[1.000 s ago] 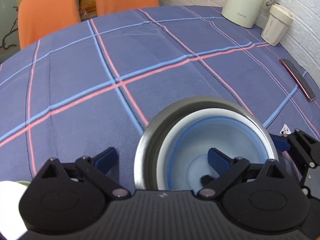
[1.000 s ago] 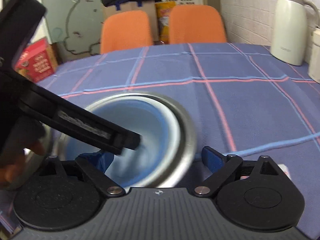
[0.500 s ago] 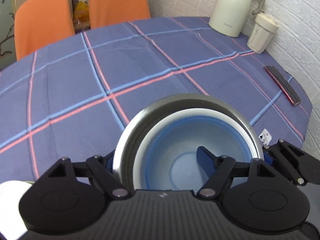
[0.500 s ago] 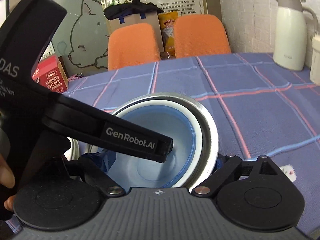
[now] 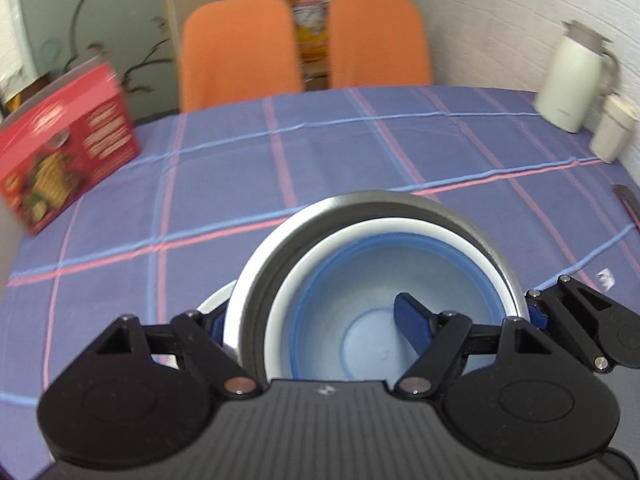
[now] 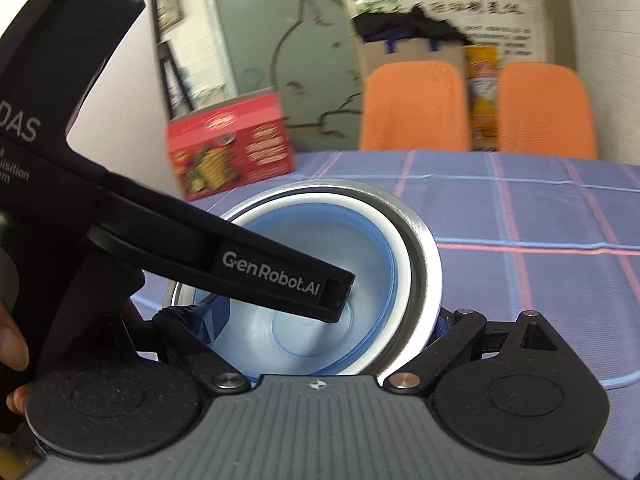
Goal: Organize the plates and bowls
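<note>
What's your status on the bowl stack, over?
Left gripper and right gripper both clamped on the bowl stack, opposite rims. Blue bowl nested in white, in steel. White plate below left; red box beyond.

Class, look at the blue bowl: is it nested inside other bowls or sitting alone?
Nested. The blue bowl sits inside a white bowl, whose rim rings it, and both sit inside the metal bowl.

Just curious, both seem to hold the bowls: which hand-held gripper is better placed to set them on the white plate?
Probably the left hand-held gripper: it grips the nested bowls' wall, and the white plate shows just beside its outer finger. The right hand-held gripper sits opposite.
</note>
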Motion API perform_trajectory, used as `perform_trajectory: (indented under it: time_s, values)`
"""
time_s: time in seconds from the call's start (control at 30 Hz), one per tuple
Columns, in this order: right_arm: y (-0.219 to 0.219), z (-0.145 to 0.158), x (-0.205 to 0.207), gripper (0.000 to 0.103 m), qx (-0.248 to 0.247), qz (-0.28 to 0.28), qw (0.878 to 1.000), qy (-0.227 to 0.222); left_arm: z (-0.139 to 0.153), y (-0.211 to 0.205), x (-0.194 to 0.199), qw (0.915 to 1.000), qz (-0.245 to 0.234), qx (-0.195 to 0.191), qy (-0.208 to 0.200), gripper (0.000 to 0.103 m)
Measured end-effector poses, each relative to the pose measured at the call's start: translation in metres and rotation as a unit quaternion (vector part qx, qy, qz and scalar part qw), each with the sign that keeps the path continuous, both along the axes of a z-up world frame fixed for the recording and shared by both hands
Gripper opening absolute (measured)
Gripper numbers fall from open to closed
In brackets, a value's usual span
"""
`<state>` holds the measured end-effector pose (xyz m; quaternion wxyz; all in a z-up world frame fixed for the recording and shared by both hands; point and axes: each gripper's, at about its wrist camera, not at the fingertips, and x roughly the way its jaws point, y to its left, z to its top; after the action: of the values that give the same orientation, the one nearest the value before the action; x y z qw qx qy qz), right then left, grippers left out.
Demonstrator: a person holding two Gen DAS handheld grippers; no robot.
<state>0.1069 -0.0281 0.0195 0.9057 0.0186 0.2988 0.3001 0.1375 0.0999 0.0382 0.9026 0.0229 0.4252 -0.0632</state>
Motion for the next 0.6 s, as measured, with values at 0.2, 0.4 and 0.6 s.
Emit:
perform_trajectory:
  time_s: [0.2,0.4,0.6]
  values:
    - [0.034,-0.017,0.0,0.082,-0.026,0.023,0.999,0.033,-0.03,0.038,-0.002,0.9988,0.028,-0.024,0.032,0.077]
    - [0.032,-0.029,0.006,0.082,-0.035,-0.001,0.998,0.049,-0.04,0.033,0.001,0.9996,0.006,-0.026,0.012,0.081]
    - [0.025,-0.033,0.008,0.081,-0.035,0.006,0.997,0.063,-0.039,0.034,-0.002,0.9995,0.004,-0.032,-0.002,0.084]
